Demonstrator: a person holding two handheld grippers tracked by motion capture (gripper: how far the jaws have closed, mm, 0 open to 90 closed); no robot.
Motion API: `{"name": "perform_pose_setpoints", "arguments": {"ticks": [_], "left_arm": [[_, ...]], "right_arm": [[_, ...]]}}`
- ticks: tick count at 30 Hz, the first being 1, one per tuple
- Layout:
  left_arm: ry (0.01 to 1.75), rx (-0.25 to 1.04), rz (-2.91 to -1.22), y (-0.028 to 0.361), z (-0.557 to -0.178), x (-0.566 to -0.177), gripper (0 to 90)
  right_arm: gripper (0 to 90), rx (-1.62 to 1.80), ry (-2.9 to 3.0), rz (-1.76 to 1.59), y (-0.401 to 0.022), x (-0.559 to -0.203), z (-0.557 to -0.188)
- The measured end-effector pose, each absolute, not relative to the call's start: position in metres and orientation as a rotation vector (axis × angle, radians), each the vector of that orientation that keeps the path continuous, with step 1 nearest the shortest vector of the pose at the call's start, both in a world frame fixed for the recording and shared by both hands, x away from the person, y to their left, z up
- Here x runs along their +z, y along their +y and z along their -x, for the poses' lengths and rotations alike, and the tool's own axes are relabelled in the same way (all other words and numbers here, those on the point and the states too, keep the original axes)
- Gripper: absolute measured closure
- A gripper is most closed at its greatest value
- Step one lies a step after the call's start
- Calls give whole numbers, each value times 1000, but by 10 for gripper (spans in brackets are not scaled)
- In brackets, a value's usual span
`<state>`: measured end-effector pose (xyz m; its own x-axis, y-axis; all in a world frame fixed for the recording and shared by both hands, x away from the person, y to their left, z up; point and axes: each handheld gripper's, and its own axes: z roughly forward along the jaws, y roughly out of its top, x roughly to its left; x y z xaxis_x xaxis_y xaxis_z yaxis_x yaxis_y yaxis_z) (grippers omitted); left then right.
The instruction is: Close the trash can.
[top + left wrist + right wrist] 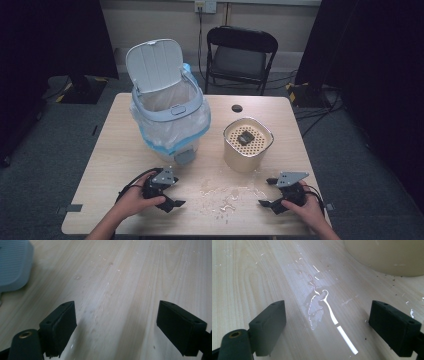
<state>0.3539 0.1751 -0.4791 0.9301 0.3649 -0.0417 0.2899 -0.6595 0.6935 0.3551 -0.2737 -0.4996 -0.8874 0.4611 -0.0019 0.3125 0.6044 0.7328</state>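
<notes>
My left gripper (176,192) lies low over the table's front left, held in a hand, its jaws pointing right. In the left gripper view this gripper (116,315) stands open over bare wood with a few droplets. My right gripper (267,192) rests at the front right, jaws pointing left toward a water spill (227,195). In the right gripper view it (328,315) is open too, with the puddle (317,305) on the wood ahead of it. Nothing sits between either pair of jaws.
A white pedal bin (170,115) with its lid up and a plastic liner stands at the back left; its grey pedal (12,265) is close to my left gripper. A beige container (247,145) with a perforated insert stands right of centre. A black chair (240,55) is behind the table.
</notes>
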Motion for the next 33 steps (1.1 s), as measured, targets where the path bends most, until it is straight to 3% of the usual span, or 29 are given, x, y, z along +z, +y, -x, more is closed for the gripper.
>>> {"name": "perform_pose_setpoints", "arguments": {"ticks": [19,33], "left_arm": [[685,177,-2256,256,-369,-411,158],[776,241,-2200,282,-386,-372,159]], "right_arm": [[134,1152,2643,-633,-274,-500,-355],[134,1152,2643,-632,-274,-500,-355]]}}
